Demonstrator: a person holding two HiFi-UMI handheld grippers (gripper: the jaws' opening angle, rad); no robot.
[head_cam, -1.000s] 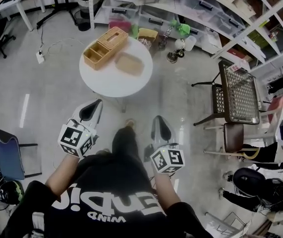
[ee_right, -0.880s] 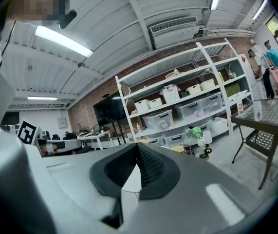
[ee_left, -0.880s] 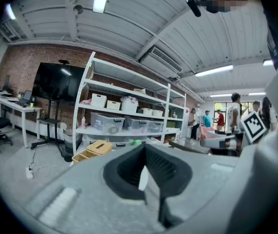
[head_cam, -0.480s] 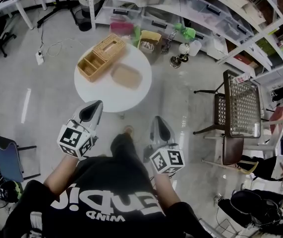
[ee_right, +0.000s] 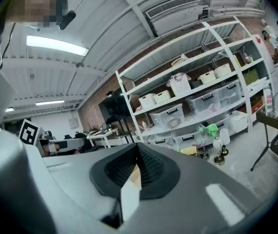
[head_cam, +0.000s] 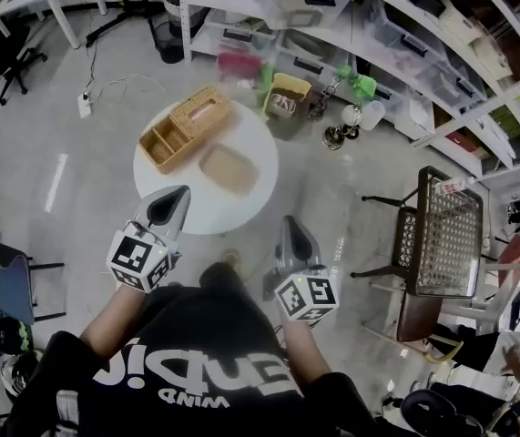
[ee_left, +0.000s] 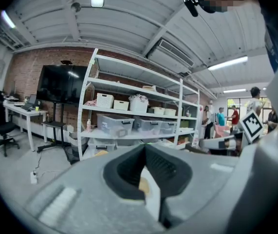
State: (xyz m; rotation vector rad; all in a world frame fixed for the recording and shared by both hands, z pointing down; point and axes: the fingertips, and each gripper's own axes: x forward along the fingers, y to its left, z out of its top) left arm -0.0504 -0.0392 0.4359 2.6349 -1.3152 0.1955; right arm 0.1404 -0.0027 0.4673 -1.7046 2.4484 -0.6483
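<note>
Both claws were shut with nothing between them: the left gripper (head_cam: pixel 172 202) and the right gripper (head_cam: pixel 292 229) each showed their dark pads meeting at the tips. The nearest things lay ahead of them on a round white table (head_cam: pixel 252 144). These were a wicker divided basket (head_cam: pixel 184 127), its long axis running from near-left to far-right, and a shallow tan tray (head_cam: pixel 229 168) just beside it on the nearer right. The left gripper was the closer one, its tip at the table's near rim in the head view. The right gripper sat back over the floor, apart from the rim. In both gripper views the gripper bodies hid the table; only a sliver of tan and white showed under the pads. What the basket's compartments held could not be made out, nor could the grippers' height above the tabletop.
</note>
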